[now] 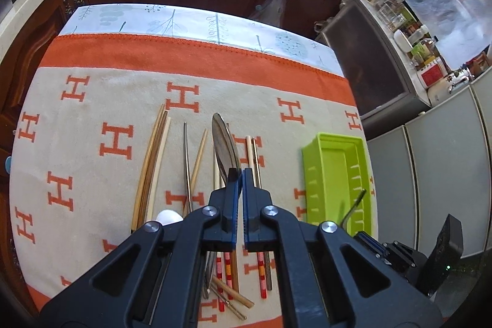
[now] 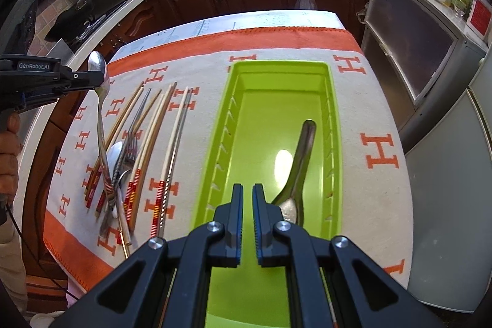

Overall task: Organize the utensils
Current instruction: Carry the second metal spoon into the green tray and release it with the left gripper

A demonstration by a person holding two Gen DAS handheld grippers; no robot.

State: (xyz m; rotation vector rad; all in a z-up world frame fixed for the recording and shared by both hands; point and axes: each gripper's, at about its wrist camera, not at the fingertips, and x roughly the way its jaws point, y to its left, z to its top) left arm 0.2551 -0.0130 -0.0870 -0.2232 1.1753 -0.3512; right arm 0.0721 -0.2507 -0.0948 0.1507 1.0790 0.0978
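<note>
One spoon (image 2: 99, 73) hangs pinched in the left tongs (image 2: 92, 78) at upper left, above the chopsticks (image 2: 172, 143). Right tongs (image 2: 247, 189), pressed nearly together and empty, hover over the green tray (image 2: 333, 119), where another spoon (image 2: 299, 162) lies.

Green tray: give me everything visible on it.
The green tray is a long, bright lime rectangular bin, glossy like plastic, with a flat rim and slots down both long walls. It lies flat on the H-patterned cloth, to the right of the loose utensils as the right wrist camera sees it. One metal spoon lies inside, bowl toward the camera. Neither gripper touches it.
</note>
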